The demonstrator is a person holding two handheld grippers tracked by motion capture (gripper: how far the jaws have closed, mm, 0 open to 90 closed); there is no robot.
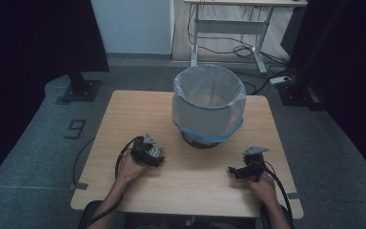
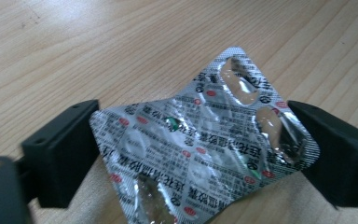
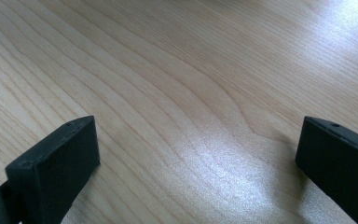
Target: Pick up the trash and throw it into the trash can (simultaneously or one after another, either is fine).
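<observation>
High view: left gripper [image 1: 156, 155] lower left of centre on the table [image 1: 124, 114], right gripper [image 1: 236, 171] lower right, lined bin [image 1: 208, 102] above them. Left gripper view: jaws pinch a foil blister pack [image 2: 200, 149] mid-frame by its edges, so the crinkled foil could buckle and slip out. Right gripper view: jaws wide apart, holding nothing, over bare wood.

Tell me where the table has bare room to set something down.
Free: the strip between the left gripper and the right gripper, the front edge of the table between the forearms, and the corners beside the lined bin. Crowded: the middle rear, taken by the bin, and under the left gripper, where the foil blister pack lies.
</observation>
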